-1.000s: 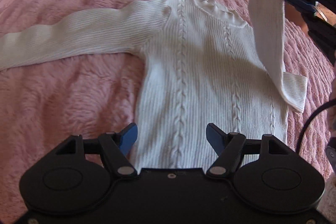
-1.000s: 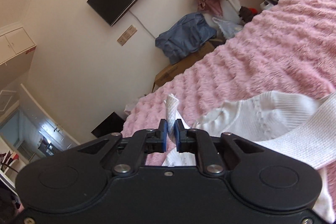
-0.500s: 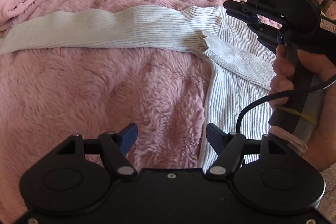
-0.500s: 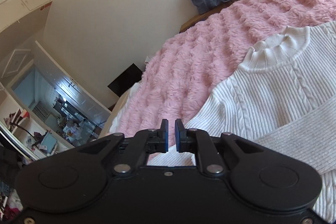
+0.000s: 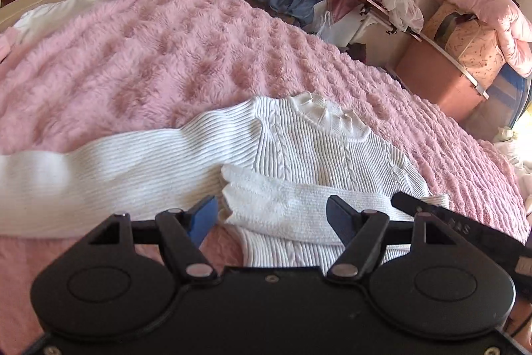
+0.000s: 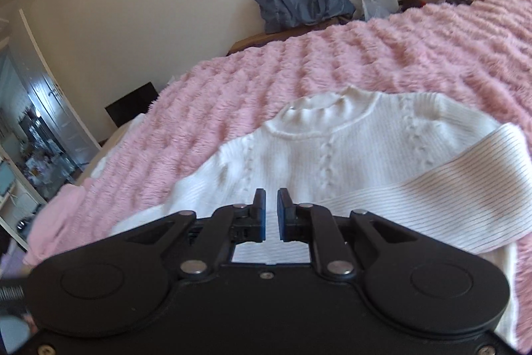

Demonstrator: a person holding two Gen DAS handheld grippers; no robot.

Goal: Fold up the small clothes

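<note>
A: Noted white sweater (image 5: 319,148) flat on pink blanket (image 5: 166,55), one sleeve folded across chest, other sleeve stretched out sideways from sweater.
B: Confirmed. Left gripper (image 5: 272,215) above folded cuff, jaws wide, empty. Right gripper (image 6: 271,215) above sweater's chest, jaws nearly together, holding nothing.

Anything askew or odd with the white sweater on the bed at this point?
Nothing damaged. The white sweater lies flat on the pink blanket, only half folded: one sleeve is laid across the chest, and the other sleeve is stretched straight out to the side.
</note>
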